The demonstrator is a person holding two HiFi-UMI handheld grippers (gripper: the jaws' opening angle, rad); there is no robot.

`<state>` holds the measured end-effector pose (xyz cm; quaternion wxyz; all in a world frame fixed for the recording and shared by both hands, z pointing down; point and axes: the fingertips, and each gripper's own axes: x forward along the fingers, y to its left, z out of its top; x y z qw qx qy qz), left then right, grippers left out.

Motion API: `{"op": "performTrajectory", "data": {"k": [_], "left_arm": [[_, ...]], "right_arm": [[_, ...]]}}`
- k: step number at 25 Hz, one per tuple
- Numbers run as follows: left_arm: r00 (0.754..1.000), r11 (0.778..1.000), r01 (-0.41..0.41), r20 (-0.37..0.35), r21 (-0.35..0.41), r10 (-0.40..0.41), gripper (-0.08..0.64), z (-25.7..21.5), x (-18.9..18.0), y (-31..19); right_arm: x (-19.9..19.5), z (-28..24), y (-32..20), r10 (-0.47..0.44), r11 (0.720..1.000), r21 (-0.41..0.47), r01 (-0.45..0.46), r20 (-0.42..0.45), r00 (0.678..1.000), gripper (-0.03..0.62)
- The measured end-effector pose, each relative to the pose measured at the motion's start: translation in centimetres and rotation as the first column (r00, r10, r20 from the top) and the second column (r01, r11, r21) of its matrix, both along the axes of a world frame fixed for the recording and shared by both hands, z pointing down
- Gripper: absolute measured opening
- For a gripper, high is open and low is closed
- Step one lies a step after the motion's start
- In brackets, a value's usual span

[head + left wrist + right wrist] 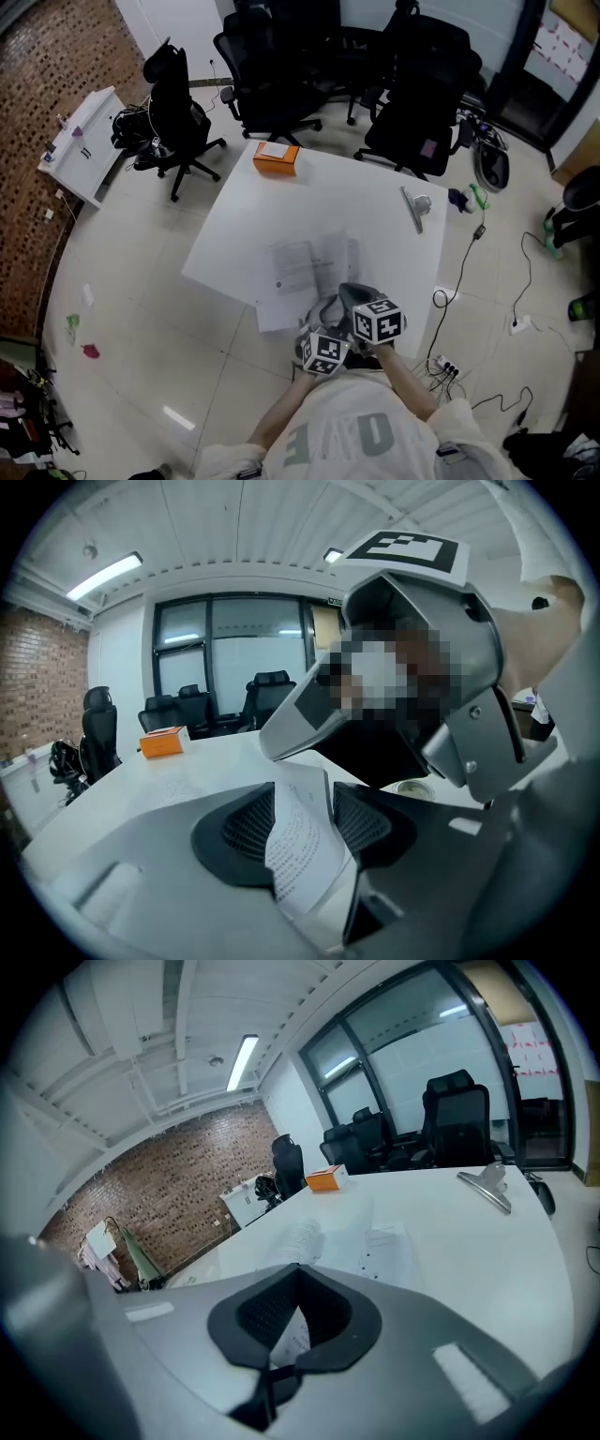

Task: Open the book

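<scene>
The book [309,262] lies open in the middle of the white table [375,187], its pale printed pages spread flat. Both grippers hover at the table's near edge. My right gripper [352,298] is shut, and a lifted page [289,1337] shows pinched between its dark pads. That same printed page [300,846] stands upright between the jaws of my left gripper [302,822], which are apart, with neither pad pressing on it. The right gripper's grey body [422,667] fills the upper right of the left gripper view. In the head view my left gripper [317,323] sits just left of the right one.
An orange box [276,157] rests at the table's far edge. A metal clip [413,206] lies at the right. Black office chairs [272,75] crowd the far side. A white cabinet [80,145] stands at the left, and cables [469,281] run over the floor to the right.
</scene>
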<state>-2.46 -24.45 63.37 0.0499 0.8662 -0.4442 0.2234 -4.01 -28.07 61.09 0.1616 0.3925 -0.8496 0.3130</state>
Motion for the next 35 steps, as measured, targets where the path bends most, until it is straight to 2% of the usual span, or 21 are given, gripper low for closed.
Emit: {"op": "performTrajectory", "data": {"k": [3,7,11,14,17,20,28,32,35], "left_arm": [[1.000,1.000,-0.002,0.019,0.031,0.002,0.155,-0.4,0.0,0.0],[0.999,0.996,0.046,-0.029,0.071,-0.044,0.070,-1.7,-1.0,-0.1],[0.995,0.988,0.083,-0.061,0.128,-0.076,0.048,-3.4,-1.9,-0.2],[0.982,0.972,0.165,-0.117,0.165,-0.147,0.033,-5.0,-3.9,-0.6],[0.961,0.949,0.257,-0.153,0.183,-0.230,0.032,-6.0,-6.7,-1.0],[0.944,0.928,0.318,-0.161,0.192,-0.290,0.032,-6.1,-8.8,-0.7],[0.906,0.885,0.419,-0.155,0.206,-0.393,0.037,-5.8,-12.5,1.1],[0.866,0.848,0.499,-0.147,0.180,-0.478,0.044,-4.7,-15.4,2.3],[0.834,0.823,0.551,-0.114,0.139,-0.539,0.054,-3.0,-17.8,3.3]], "right_arm": [[0.1,-0.4,-0.2,0.008,1.000,0.009,-0.008,0.006,1.000,0.003],[0.9,-1.5,-0.6,0.054,0.998,0.023,-0.056,0.060,0.997,0.015],[1.4,-3.5,-0.6,0.087,0.992,0.083,-0.097,0.115,0.990,0.014],[2.2,-4.7,-0.6,0.116,0.977,0.167,-0.134,0.113,0.987,0.005],[2.7,-4.7,-0.8,0.126,0.971,0.191,-0.142,0.097,0.987,0.005],[2.7,-3.2,-0.7,0.113,0.977,0.177,-0.122,0.060,0.992,0.005],[1.0,3.5,1.5,0.022,0.996,0.089,-0.014,-0.093,0.995,0.005],[0.5,6.4,2.5,-0.010,0.999,0.041,0.016,-0.152,0.988,0.005],[0.4,8.3,3.3,-0.038,0.999,-0.015,0.036,-0.181,0.983,0.005]]}}
